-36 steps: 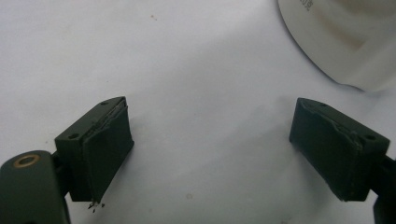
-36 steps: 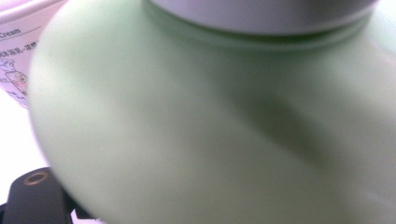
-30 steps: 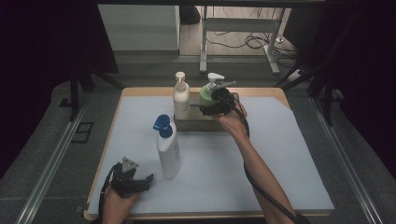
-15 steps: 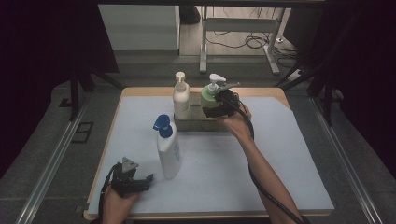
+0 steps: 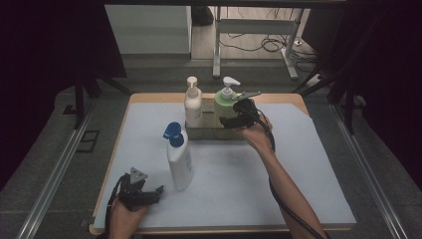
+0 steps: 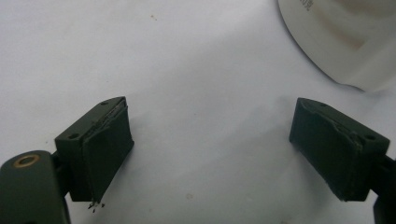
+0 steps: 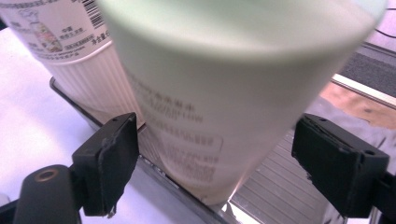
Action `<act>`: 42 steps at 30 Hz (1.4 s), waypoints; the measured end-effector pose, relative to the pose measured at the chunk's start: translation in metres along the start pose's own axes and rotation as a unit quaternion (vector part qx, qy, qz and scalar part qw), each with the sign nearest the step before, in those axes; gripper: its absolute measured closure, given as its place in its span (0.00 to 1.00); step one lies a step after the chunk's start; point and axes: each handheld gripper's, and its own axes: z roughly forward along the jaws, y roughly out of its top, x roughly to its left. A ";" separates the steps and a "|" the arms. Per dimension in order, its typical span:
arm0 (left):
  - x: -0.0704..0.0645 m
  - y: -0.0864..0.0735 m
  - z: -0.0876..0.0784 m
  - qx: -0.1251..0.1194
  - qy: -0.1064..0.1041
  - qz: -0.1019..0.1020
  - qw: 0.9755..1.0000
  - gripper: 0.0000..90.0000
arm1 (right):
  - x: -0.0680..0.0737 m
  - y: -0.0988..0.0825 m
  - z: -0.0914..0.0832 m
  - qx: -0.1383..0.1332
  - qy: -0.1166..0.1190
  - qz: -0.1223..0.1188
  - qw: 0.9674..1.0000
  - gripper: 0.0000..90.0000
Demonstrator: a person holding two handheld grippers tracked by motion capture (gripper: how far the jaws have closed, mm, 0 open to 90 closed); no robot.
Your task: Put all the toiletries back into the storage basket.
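While my right gripper [image 5: 230, 121] has just been closing slightly around the green bottle [image 5: 226, 103], now standing in the tray [image 5: 209, 133], pads not touching; my left gripper [image 5: 149, 194] rests wide open as before.

High view looks down on the table [image 5: 318, 149]; both tool views sit close, facing forward

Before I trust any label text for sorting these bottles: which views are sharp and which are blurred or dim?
High view: dim, dark surround, white mat lit. Right gripper view: green bottle close and blurred, print unreadable. Left gripper view: jaws sharp, white bottle soft at the corner.
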 end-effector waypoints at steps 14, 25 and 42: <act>0.000 0.000 0.000 0.000 0.000 0.000 1.000 0.14 | -0.017 -0.015 -0.032 -0.013 0.018 0.023 0.999 0.53; 0.000 0.000 0.000 0.000 0.001 0.001 1.000 0.14 | -0.036 -0.019 -0.026 -0.013 -0.019 0.030 0.999 0.99; 0.000 0.000 0.000 0.000 0.000 0.001 1.000 0.14 | -0.040 -0.021 0.010 -0.007 -0.028 0.013 1.000 0.99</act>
